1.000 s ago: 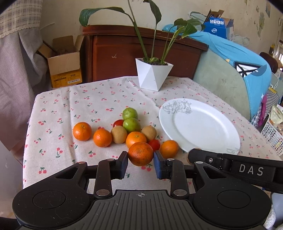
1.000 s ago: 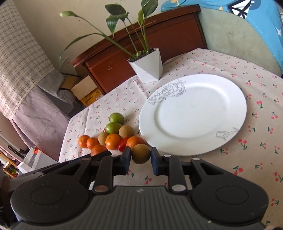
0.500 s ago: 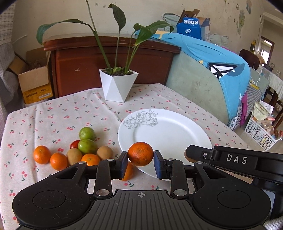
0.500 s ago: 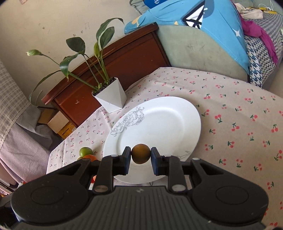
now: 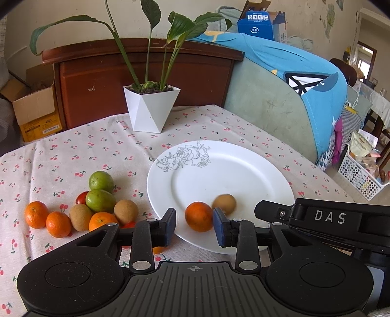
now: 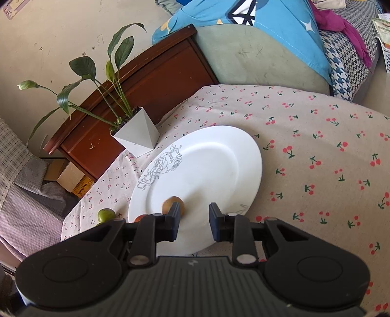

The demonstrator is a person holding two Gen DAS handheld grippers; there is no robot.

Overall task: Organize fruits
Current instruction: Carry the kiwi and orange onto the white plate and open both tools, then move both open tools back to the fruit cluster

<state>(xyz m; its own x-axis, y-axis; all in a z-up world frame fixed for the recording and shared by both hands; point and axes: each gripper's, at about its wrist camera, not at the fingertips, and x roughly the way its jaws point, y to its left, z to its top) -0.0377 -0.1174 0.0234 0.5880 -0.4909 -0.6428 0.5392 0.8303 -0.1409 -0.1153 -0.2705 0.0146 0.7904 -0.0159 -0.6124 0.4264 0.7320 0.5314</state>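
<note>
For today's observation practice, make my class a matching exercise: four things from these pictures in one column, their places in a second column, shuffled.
Things:
1. round orange mandarin between the left gripper's open jaws
2. white faceted plant pot
3. two green round fruits
4. blue cardboard box

Places:
A. high up behind the table
B. on the white flower-printed plate
C. in the fruit pile left of the plate
D. at the table's far edge

Pairs: 1-B, 2-D, 3-C, 4-A

The plate (image 5: 243, 156) is white with a grey line-drawn rose. The bench cloth (image 5: 73, 151) is cream, dotted with red cherries.
</note>
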